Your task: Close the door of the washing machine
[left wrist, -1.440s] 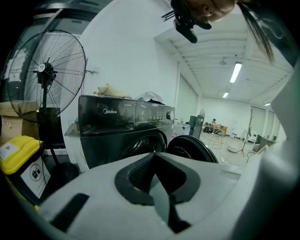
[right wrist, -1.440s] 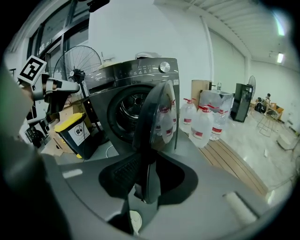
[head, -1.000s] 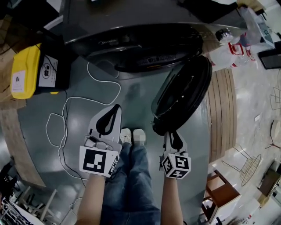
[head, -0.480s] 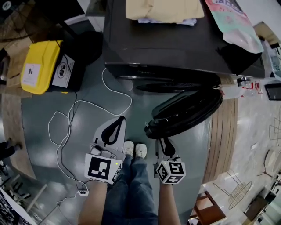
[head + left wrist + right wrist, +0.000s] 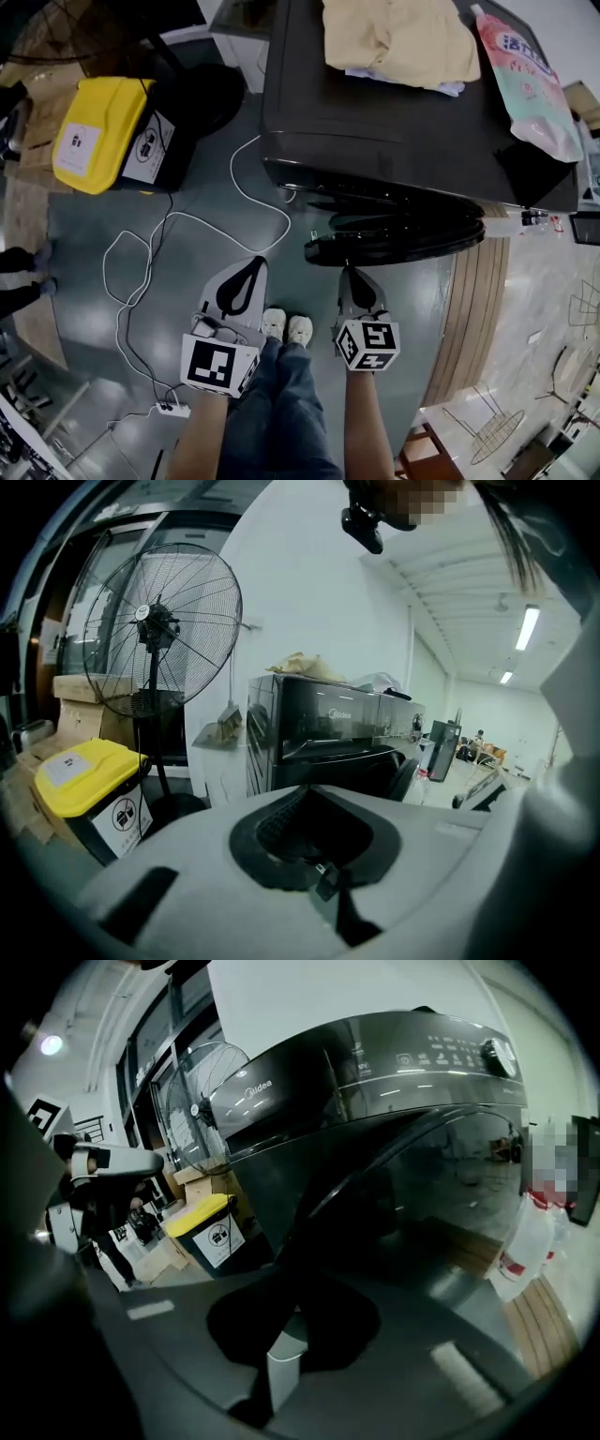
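**Door swung almost home**

Since a second ago, the round dark glass door point(image 5: 403, 246) has swung from wide open to nearly flat against the front of the dark grey front-loading washing machine point(image 5: 394, 122). At far left, the yellow-lidded bin point(image 5: 98, 131) and the white cable point(image 5: 141, 244) on the grey floor are out of the way. The left gripper point(image 5: 251, 267) hovers above the floor, jaws together on nothing. The right gripper point(image 5: 349, 274), near the door's lower rim, has pinched narrow and holds nothing; whether it touches the rim is unclear. Its own view shows a gap along the door's edge, so the door probably hasn't latched and needs a final push.
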`<state>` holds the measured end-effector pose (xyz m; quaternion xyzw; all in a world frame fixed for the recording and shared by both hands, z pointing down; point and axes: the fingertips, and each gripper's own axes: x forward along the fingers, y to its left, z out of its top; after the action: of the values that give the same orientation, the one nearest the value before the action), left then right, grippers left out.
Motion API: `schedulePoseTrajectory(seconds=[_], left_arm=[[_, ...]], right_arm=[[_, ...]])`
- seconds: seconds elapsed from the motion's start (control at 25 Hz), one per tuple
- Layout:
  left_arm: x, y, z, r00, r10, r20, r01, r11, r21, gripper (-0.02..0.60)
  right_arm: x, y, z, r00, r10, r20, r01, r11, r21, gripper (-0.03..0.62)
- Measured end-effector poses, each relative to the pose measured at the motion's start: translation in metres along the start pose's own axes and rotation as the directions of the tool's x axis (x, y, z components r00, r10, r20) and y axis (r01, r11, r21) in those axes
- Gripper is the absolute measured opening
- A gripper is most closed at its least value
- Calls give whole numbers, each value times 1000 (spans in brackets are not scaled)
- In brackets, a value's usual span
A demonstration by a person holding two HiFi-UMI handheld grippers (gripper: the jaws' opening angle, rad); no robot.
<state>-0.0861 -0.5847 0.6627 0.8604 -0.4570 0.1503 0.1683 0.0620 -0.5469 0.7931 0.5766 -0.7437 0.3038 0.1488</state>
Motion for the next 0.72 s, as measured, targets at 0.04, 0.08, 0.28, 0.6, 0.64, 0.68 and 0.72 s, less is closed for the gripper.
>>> schedulePoseTrajectory(seconds=[0.04, 0.08, 0.28, 0.6, 0.64, 0.68, 0.72], left_arm=[[1, 2, 0, 1000, 3, -1, -3, 1000, -2, 8], [1, 4, -1, 1000, 6, -2, -6, 1000, -4, 8], [3, 12, -3, 1000, 7, -4, -7, 1000, -9, 8], [4, 22, -6, 1000, 10, -4, -10, 1000, -13, 8], [4, 24, -7, 1000, 12, -4, -12, 1000, -15, 8], [4, 25, -7, 1000, 13, -5, -13, 1000, -16, 8], [5, 26, -7, 1000, 13, -5, -13, 1000, -16, 8]], right_arm=[[7, 0, 6, 1000, 6, 3, -6, 1000, -18, 12], [15, 0, 11, 1000, 10, 6, -10, 999, -33, 12], [44, -5, 37, 999, 7, 32, -5, 998, -62, 12], [57, -8, 51, 998, -20, 60, 22, 999, -38, 12], [58, -7, 51, 998, -22, 63, 24, 999, -32, 12], [58, -7, 52, 997, -24, 68, 25, 999, -21, 12], [59, -8, 52, 997, -27, 73, 28, 999, -14, 12]])
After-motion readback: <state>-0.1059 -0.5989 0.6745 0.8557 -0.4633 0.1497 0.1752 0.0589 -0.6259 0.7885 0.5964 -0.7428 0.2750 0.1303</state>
